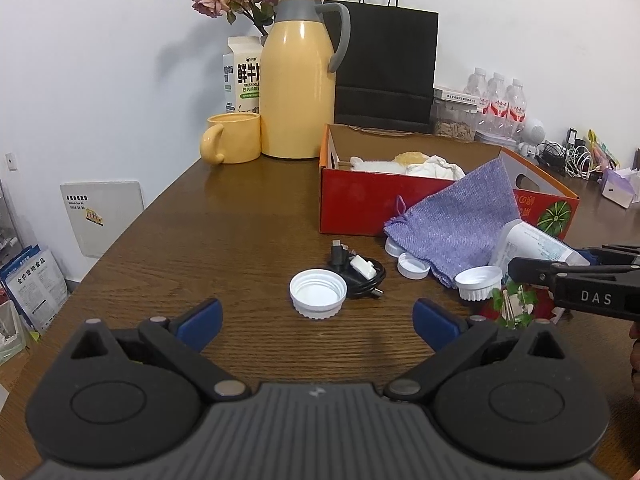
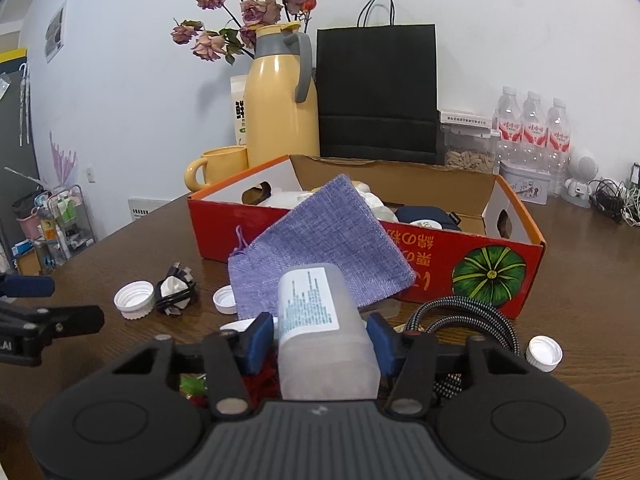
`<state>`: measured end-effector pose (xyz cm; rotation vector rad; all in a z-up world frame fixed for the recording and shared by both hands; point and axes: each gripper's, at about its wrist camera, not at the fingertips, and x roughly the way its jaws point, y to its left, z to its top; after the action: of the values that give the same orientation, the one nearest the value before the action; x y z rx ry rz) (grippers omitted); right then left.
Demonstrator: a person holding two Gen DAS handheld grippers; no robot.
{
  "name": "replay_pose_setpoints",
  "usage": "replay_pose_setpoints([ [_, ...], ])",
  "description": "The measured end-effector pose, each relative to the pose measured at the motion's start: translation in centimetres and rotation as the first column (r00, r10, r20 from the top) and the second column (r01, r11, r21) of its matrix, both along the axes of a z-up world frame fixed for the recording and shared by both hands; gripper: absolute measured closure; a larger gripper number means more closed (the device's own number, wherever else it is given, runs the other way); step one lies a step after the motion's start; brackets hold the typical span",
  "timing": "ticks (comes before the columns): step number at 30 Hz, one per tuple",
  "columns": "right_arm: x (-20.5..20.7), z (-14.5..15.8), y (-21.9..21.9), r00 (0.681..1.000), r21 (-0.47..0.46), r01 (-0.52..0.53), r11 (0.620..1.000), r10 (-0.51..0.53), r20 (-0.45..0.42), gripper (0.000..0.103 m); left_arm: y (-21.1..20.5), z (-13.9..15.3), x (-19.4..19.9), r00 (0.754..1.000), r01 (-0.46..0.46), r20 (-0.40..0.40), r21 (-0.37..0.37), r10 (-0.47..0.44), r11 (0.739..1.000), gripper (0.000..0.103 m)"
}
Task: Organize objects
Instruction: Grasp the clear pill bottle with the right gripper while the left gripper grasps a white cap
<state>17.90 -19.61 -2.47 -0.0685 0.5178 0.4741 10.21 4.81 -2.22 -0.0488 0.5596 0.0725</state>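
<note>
I am closing my right tool (image 2: 320,342) around a translucent bottle (image 2: 320,320), its blue pads (image 2: 258,338) sitting at the bottle's two flanks; the left pad looks pressed to the plastic, the right one is touching or a hair off, so I am judging this a grip just being made. No earlier view is at hand, so I am saying only how the jaws stand: about half spread, with the bottle filling the gap. The bottle is lying tilted on the desk (image 2: 580,420) in front of the red box (image 2: 440,264), its far end resting against a purple cloth pouch (image 2: 320,240) that is leaning on the box's front wall.

My left tool (image 1: 318,318) is hanging released, jaws wide, with nothing between them, pointing at a large white cap (image 1: 318,294) well to the left of the red box. Next to that cap a black cable with a white plug (image 1: 362,270) is lying loose.

The box is already holding some pale cloth items and a dark object. Still out on the desk in front of the box, I am counting several white caps, the pouch, a braided cable (image 2: 472,320) and the bottle, so I am judging the sorting well short of finished.
</note>
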Motion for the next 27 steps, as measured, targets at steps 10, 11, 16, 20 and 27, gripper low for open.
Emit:
replay_pose_setpoints([
  [10,0.1,-0.5,0.0,1.0,0.004,-0.011,1.0,0.011,0.015,0.06,-0.2,-0.1,0.2,1.0,-0.002,-0.005,0.003,0.002,1.0,0.0],
  [11,0.1,-0.5,-0.1,1.0,0.013,-0.011,1.0,0.01,0.015,0.06,-0.2,-0.1,0.2,1.0,-0.002,-0.006,0.003,0.002,1.0,0.0],
  [16,-0.4,-0.2,-0.4,0.999,0.037,-0.02,0.999,0.018,0.051,0.06,-0.1,-0.3,0.6,1.0,-0.011,-0.014,0.007,0.011,1.0,0.0],
  [20,-1.8,0.3,-0.5,0.99,0.039,-0.02,0.999,0.015,0.139,0.06,0.0,-0.5,1.1,1.0,-0.019,-0.015,0.013,0.019,1.0,0.0],
  [27,-3.5,0.9,-1.6,0.968,0.059,0.014,0.998,-0.028,0.247,0.06,0.8,-0.9,3.0,0.998,-0.048,-0.03,0.033,0.049,0.998,0.0],
])
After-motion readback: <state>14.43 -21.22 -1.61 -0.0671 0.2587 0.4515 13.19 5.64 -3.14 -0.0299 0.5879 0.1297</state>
